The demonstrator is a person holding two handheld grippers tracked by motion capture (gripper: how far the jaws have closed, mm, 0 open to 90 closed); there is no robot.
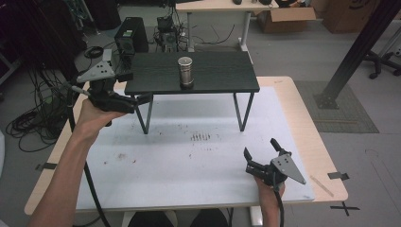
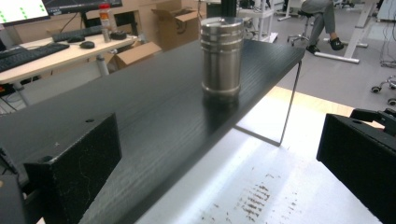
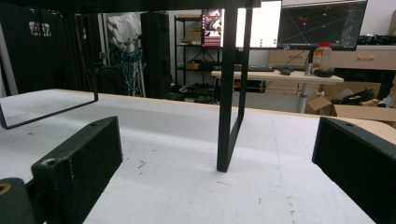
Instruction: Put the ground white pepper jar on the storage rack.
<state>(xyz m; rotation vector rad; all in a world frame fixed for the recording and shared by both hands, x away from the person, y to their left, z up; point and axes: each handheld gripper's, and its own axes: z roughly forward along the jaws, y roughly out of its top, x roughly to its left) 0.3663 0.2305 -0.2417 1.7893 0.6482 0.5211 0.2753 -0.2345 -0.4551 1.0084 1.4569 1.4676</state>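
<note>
The left hand-held gripper (image 1: 142,101) is held up at the left end of the little black shelf (image 1: 213,78), jaws spread wide and gripping nothing; in the left gripper view one jaw sits over the shelf top and the other hangs out past its front edge. Ahead of those jaws, a fair way off along the shelf, the steel canister (image 2: 221,58) is stood upright with its lid on, so what's inside can't be told.

The right hand-held gripper (image 1: 260,152) is parked low on the white tabletop (image 1: 189,161), also wide open and empty, pointed at the shelf legs (image 3: 229,93).

So nothing is grabbed yet. Looks like the reach toward the canister is barely started, and the grasp itself is all left to do.
</note>
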